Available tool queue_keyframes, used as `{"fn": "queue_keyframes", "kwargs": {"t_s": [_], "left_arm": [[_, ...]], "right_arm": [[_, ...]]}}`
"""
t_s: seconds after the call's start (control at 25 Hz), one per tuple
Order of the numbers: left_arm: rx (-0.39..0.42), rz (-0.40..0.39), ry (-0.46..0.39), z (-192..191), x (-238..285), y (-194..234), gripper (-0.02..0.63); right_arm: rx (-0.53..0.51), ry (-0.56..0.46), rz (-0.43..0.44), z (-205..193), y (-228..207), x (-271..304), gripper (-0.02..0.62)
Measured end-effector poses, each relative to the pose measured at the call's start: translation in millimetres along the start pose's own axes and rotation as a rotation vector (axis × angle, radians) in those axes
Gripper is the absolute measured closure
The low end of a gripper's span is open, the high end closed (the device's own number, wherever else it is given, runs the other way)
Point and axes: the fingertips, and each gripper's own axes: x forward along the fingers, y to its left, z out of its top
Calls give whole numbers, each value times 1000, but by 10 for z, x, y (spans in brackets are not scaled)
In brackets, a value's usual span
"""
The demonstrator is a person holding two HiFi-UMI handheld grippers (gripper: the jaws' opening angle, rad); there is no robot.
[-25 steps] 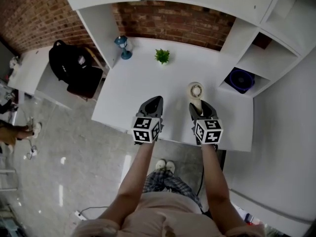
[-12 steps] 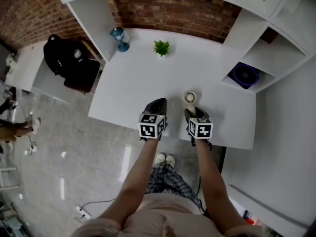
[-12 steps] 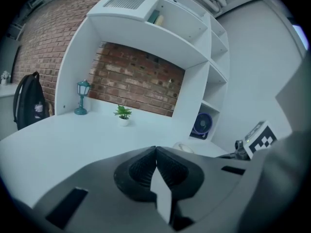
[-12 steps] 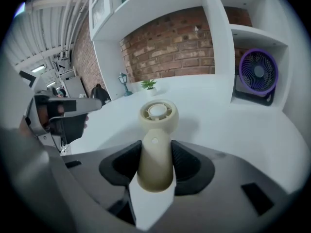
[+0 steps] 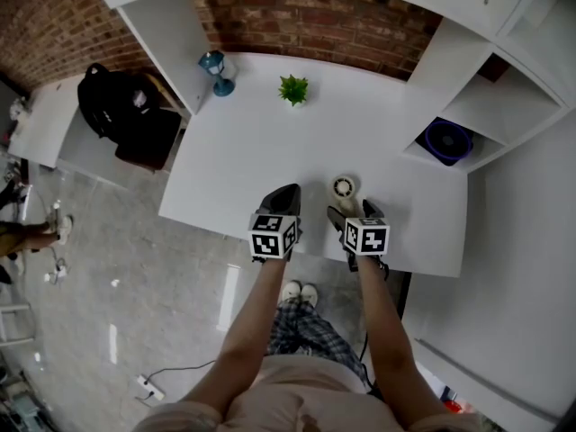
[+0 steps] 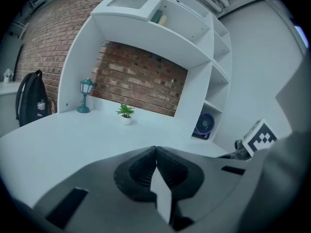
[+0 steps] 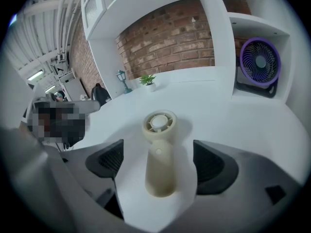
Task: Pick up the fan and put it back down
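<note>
An office or study corner is suggested: a white worktop [image 5: 270, 142] is set against a brick wall [image 5: 315, 25] and framed by white shelving [image 5: 504, 97]. At the worktop's far edge a small potted plant [image 5: 293, 89] and a lantern lamp [image 5: 216, 72] are kept; a black backpack [image 5: 121, 106] is seen just left of the worktop.

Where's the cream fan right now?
The cream fan lies on the white desk, right of centre in the head view, between the open jaws of the right hand-held gripper.
</note>
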Motion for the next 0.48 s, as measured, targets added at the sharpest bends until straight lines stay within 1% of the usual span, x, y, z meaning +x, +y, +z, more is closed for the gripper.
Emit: {"fn": "queue_keyframes", "kwargs": {"t_s": [0.12, 0.28, 0.36, 0.48], "left_arm": [[-6, 6, -1, -5, 2, 11, 578], [3, 1, -1, 2, -3, -36, 578], [11, -1, -6, 29, -35, -46, 578], [20, -4, -27, 119, -132, -66, 578]], "right_arm": [[-29, 8, 6, -16, 16, -2, 121], [-32, -21, 0, 41, -10, -85, 120], [-28, -55, -4, 127, -32, -180, 121], [-9, -156, 8, 333, -53, -437, 125]]}}
